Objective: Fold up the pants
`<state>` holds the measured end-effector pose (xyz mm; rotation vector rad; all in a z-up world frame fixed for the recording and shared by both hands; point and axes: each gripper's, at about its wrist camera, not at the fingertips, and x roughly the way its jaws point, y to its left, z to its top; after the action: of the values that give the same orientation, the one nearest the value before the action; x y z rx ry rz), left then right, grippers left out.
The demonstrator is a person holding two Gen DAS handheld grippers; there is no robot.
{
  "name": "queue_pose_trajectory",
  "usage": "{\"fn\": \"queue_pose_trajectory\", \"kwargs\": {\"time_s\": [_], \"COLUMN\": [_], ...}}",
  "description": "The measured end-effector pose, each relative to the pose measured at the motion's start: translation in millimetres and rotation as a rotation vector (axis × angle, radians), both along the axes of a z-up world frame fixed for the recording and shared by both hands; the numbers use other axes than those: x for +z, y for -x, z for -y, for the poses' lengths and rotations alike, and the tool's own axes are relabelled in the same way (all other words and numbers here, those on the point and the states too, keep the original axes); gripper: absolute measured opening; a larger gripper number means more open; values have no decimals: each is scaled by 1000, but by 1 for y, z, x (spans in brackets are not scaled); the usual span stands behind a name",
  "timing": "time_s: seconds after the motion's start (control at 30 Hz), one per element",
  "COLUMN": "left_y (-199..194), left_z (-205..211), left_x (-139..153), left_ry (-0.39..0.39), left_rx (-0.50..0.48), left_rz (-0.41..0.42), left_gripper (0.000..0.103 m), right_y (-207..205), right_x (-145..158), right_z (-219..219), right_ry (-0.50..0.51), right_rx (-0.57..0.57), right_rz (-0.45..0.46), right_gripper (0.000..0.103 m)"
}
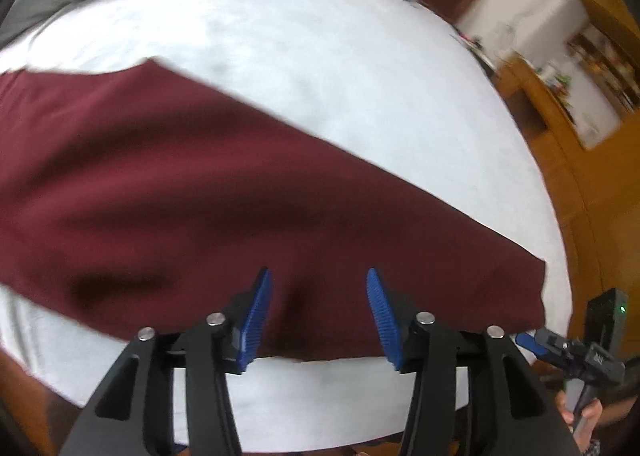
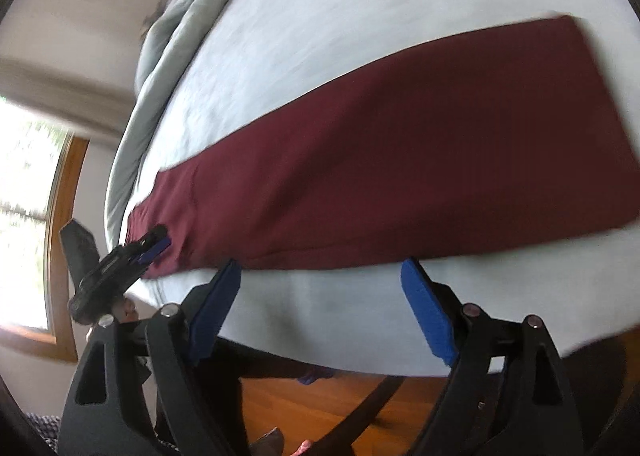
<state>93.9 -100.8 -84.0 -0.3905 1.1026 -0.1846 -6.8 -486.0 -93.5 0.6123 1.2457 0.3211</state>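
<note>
Maroon pants (image 1: 240, 191) laid flat in a long band, apparently already doubled leg on leg, across the white-sheeted bed (image 1: 340, 55), near its front edge. Left gripper (image 1: 319, 320) with blue fingers (image 1: 256, 320) spread wide over the near hem, holding nothing; right gripper (image 2: 320, 308) likewise spread and empty, just short of the near edge of the cloth. Judged soft, light and limp, prone to sag and slide on the sheet: best pinched through all layers at the end corners, both ends lifted together.
</note>
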Motion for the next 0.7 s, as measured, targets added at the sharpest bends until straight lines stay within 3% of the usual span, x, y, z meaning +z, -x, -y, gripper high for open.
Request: {"fn": "queue_pose_trajectory", "kwargs": {"time_s": [0.13,0.3,0.47,0.5,0.7], "left_y": [-19,-38,-37,-22,-13], "left_z": [46,84,93,79,73], "left_x": [-13,-32,-28,-32,-33], "left_ry": [33,0,-4,-2,-25], "left_rx": [-88,-122,-106,-103,-104], "left_rz": [-24,-62,-59,-59,-53], "left_gripper": [53,56,62,62,67], "right_y": [10,12,6,5,-5], "right_x": [-10,-31,-56,-59,-62], "right_z": [62,109,131,136,147], "right_ry": [-55,-70,-235,-262,-316], "right_rx": [-142,-254,-354,-366,-365], "right_rz": [-12,-21,28,48,115], "right_gripper": [84,84,84,84,81]}}
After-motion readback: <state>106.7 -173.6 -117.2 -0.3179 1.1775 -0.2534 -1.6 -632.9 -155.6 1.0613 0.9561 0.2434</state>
